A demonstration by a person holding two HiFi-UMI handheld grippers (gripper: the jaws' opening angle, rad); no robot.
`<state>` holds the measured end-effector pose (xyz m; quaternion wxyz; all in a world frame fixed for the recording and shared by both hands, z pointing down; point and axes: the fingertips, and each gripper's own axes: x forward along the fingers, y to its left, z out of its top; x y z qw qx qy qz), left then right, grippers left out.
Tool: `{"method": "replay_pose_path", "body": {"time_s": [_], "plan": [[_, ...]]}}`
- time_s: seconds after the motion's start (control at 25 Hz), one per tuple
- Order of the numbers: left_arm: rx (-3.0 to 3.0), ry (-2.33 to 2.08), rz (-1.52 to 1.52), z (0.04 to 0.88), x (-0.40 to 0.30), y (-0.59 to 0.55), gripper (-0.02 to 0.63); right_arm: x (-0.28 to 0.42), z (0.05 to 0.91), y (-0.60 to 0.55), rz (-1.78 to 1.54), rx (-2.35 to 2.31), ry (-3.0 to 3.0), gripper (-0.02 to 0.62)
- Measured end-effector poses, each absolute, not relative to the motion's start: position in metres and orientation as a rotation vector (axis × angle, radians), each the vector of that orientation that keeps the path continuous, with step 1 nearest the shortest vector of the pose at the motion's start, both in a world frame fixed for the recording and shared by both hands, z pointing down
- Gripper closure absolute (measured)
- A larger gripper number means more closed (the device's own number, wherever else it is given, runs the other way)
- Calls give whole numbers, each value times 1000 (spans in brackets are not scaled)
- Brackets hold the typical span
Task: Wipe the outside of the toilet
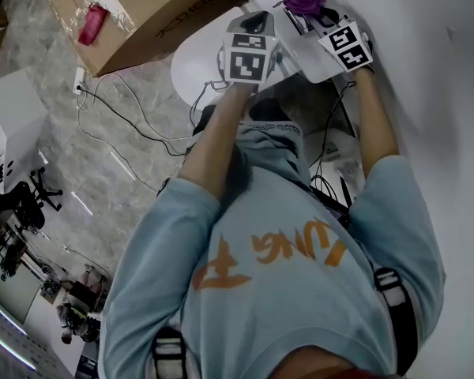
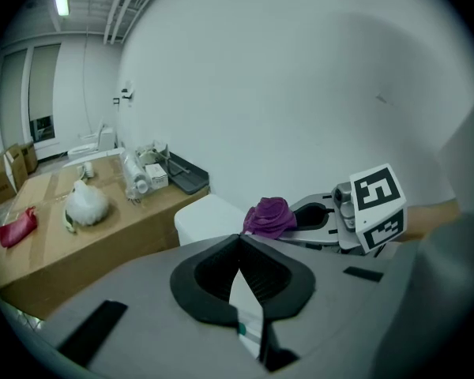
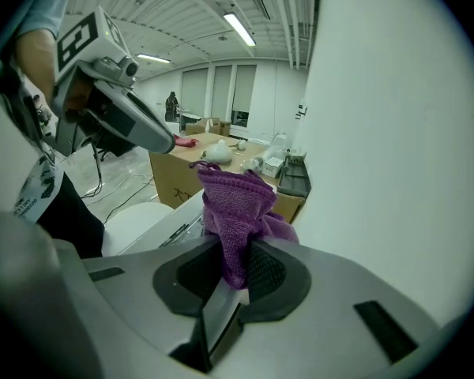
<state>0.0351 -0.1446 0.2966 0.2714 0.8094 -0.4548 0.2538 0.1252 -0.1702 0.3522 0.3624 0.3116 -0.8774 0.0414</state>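
- Right gripper (image 3: 236, 260): fingers pinched tight on a purple cloth (image 3: 235, 205). The cloth bunches up and sticks out past the fingertips.
- Left gripper (image 2: 240, 247): fingers pressed together, tips meeting, nothing held between them.
- Cloth sits at the top of the head view, close to the white wall (image 1: 442, 85) and just beside the back of the toilet (image 1: 191, 69). Can't tell if the cloth touches the porcelain.
- From the left gripper view, the cloth shows just right of the toilet's white tank (image 2: 207, 216), with the right gripper's marker cube behind it.
- The left gripper hangs over the rear of the toilet, near the lid, just beside the right gripper. Both point roughly the same way.
- Toilet lid is down. It shows as a white oval below and left of the left gripper in the head view.
- Person leans over with both arms stretched forward, in a light blue shirt with orange print.
- Cardboard box (image 1: 162, 18) stands on the far side of the toilet.
- On the box are a red packet (image 1: 92, 24), a white lumpy thing (image 2: 87, 204) and some small items too blurry to name.
- Black cables (image 1: 118, 117) trail over the marbled floor (image 1: 55, 156) left of the person.
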Motion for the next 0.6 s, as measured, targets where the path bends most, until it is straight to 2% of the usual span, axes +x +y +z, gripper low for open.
{"method": "replay_pose_path", "body": {"time_s": [0.6], "plan": [[2183, -1109, 751, 319, 66, -110, 581, 168, 354, -101, 208, 905, -2250, 523]]}}
